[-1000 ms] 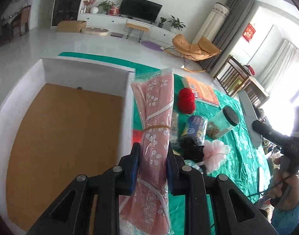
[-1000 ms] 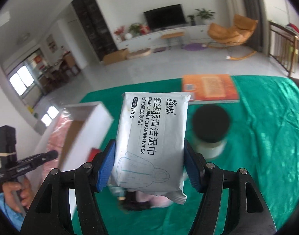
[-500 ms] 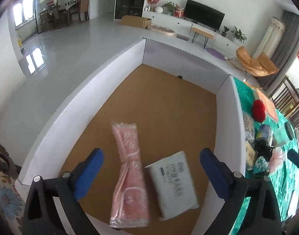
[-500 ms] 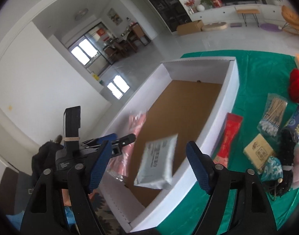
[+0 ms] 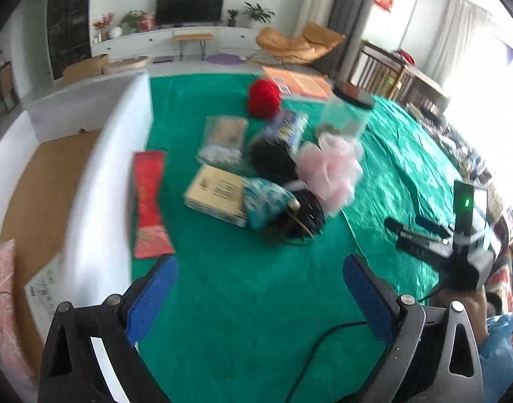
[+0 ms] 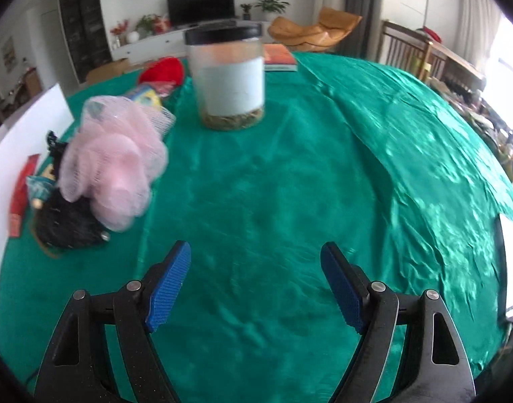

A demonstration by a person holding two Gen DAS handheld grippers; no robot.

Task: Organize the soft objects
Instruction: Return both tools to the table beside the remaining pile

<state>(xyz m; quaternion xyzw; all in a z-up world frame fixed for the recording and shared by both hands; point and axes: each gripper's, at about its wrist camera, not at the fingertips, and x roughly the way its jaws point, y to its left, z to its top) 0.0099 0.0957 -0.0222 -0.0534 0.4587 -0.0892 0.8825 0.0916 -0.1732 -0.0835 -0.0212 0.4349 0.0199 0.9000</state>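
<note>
A: Green satin cloth (image 6: 290, 174) covers the desk in both views. The left gripper (image 5: 259, 288) has its blue fingers (image 5: 149, 299) spread wide with nothing between them, over bare cloth.

B: Same for the right gripper (image 6: 254, 282): fingers (image 6: 169, 285) wide apart, nothing held. It faces a clear jar (image 6: 227, 77) with a black lid at 12 o'clock.

A: What does the left view alone show?

B: The white box (image 5: 98, 181) with a cardboard floor, at 9 o'clock. Inside lie a pink patterned roll (image 5: 4, 305) at the far edge and a white wipes pack (image 5: 43, 292) just beside it, against the box wall. The right view catches only the box's outer wall.

A: And the soft things left on the desk?

B: A pink mesh pouf (image 5: 330, 171) at 12 o'clock in the left view, touching a black fuzzy thing (image 5: 273, 158) and a teal patterned pouch (image 5: 266, 198). Beyond them sits a red yarn ball (image 5: 264, 99). A red packet (image 5: 150, 201) lies alongside the box wall, a tan carton (image 5: 219, 191) near it.

A: The right view has the pouf (image 6: 115, 164) at 10 o'clock, but the carton is hidden there.
</note>
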